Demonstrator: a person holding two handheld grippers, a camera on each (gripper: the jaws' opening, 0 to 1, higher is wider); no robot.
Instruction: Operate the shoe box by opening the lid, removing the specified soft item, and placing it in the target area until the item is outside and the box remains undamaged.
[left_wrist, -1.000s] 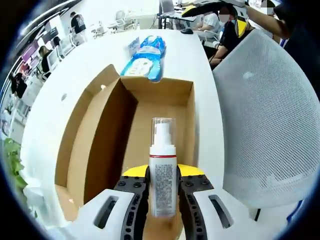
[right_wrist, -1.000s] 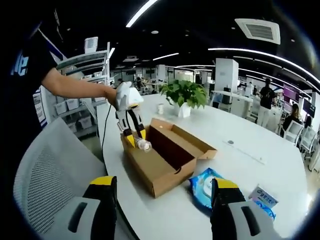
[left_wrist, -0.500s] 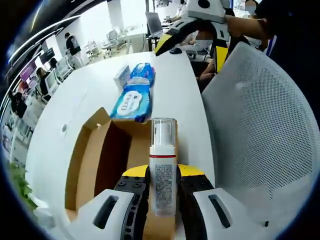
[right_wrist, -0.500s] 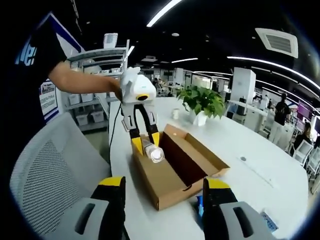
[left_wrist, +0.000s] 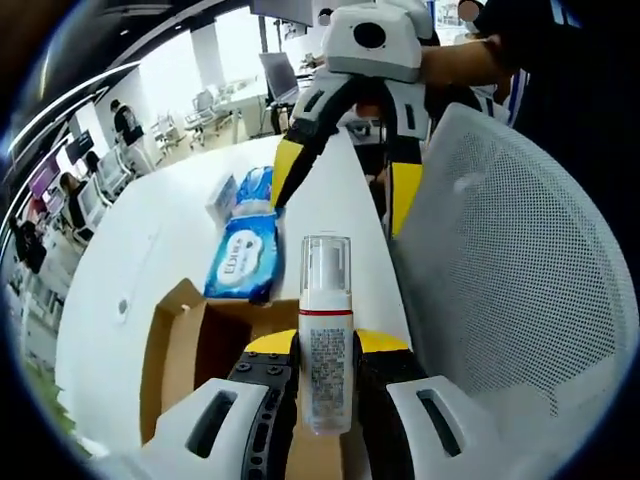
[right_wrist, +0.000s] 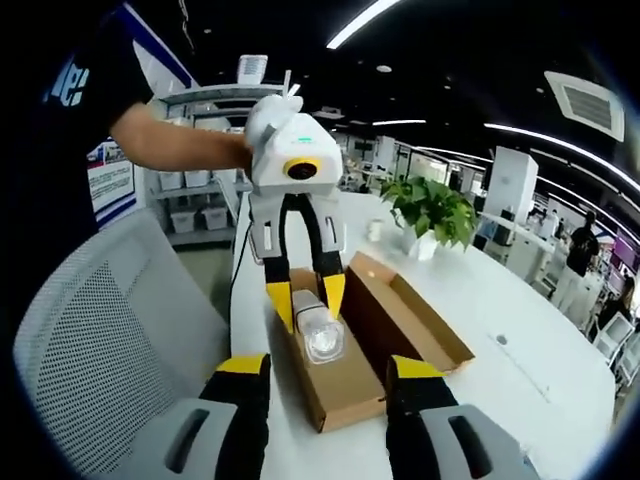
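Note:
A white spray bottle (left_wrist: 326, 300) with a clear cap and a red band stands upright between the jaws of my left gripper (left_wrist: 326, 345), which is shut on it. The open brown cardboard shoe box (left_wrist: 178, 345) lies below and to the left of the bottle. In the right gripper view the left gripper (right_wrist: 308, 300) holds the bottle (right_wrist: 322, 337) above the near end of the box (right_wrist: 405, 322). My right gripper (right_wrist: 330, 400) is open, nothing between its yellow-tipped jaws. It also hangs open (left_wrist: 345, 185) beyond the bottle.
A blue wipes pack (left_wrist: 246, 255) and a small packet (left_wrist: 222, 196) lie on the white table (left_wrist: 130, 260) past the box. A white mesh chair (left_wrist: 500, 250) stands beside the table edge. A potted plant (right_wrist: 436, 205) sits farther back. A person's arm (right_wrist: 170, 150) holds the left gripper.
The left gripper has lifted the bottle up out of the box. The two grippers have come closer together. The right gripper stays open.

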